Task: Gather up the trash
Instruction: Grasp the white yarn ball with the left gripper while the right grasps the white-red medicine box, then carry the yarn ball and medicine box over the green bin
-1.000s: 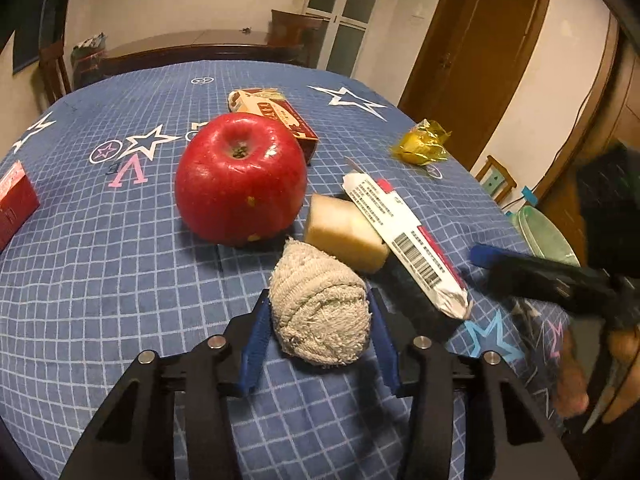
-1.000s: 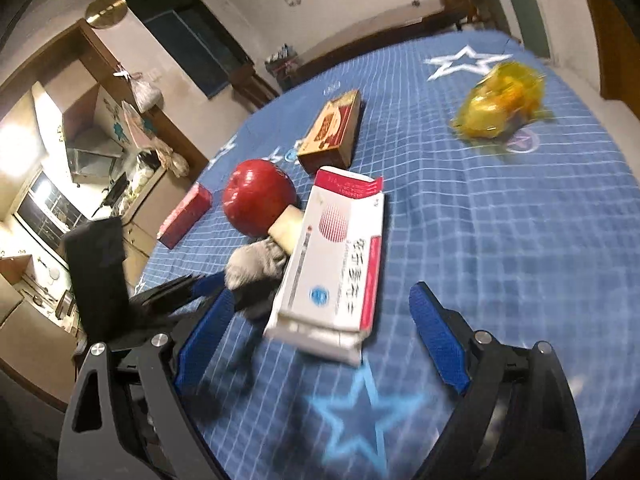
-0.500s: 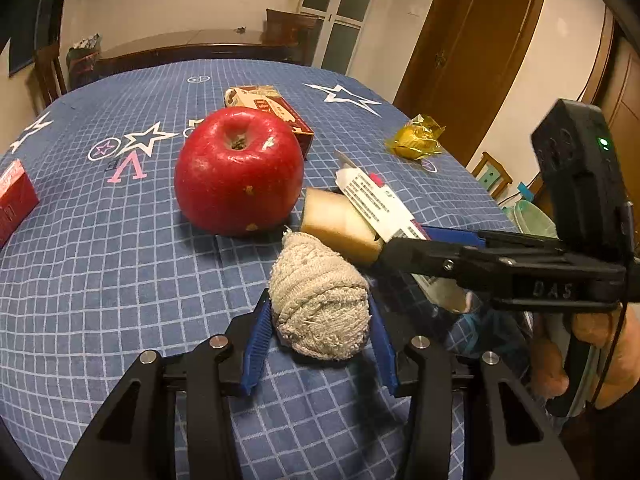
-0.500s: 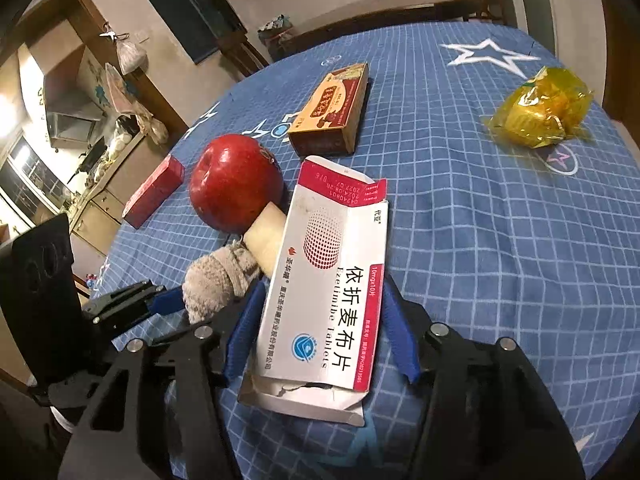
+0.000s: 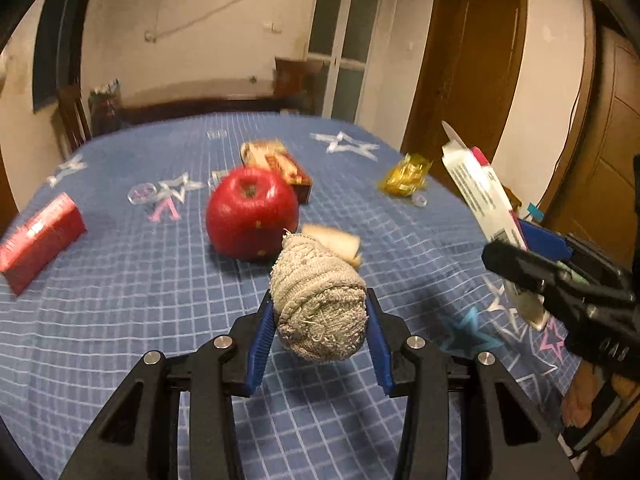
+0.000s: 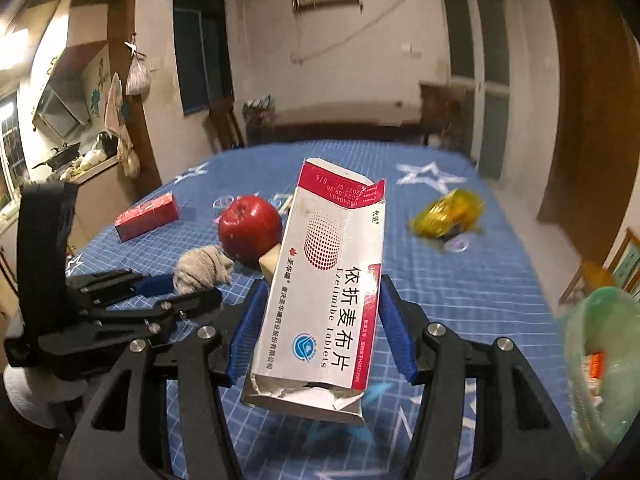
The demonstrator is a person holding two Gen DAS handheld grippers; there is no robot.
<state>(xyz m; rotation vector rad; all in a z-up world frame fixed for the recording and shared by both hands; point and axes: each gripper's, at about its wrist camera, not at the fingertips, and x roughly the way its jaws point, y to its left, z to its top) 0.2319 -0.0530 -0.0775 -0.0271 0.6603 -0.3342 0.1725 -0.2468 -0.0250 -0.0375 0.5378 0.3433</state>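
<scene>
Left wrist view: left gripper (image 5: pixel 320 322) is clamped narrow on the grey cloth wad (image 5: pixel 318 300), which looks lifted just clear of the blue star tablecloth (image 5: pixel 120 300). Behind it at 12 o'clock sits one red apple (image 5: pixel 252 212), with one pale wedge, maybe sponge or bread (image 5: pixel 334 242), touching the wad's far side. One brown carton (image 5: pixel 280 164) lies past the apple, one red box (image 5: pixel 38 240) at 9 o'clock, one yellow wrapper (image 5: pixel 404 176) at 1 o'clock. At 3 o'clock the right gripper holds the medicine box (image 5: pixel 480 196) tilted up, off the table.

Right wrist view: right gripper (image 6: pixel 320 332) is pinched on that torn, opened medicine box (image 6: pixel 328 280), both pads on its long edges, box in the air. Apple, wad, red box and wrapper show again; the carton is mostly hidden behind the box. A green bin with a clear liner (image 6: pixel 600 360) sits at 4 o'clock, beside the table edge, with some scraps already inside.

Judgement: both pickups done, carry step in hand. Next move: swing each piece over the bin and release, the right one being nearer. Trash left on the table, my guess: wrapper, wedge, possibly the two boxes.
</scene>
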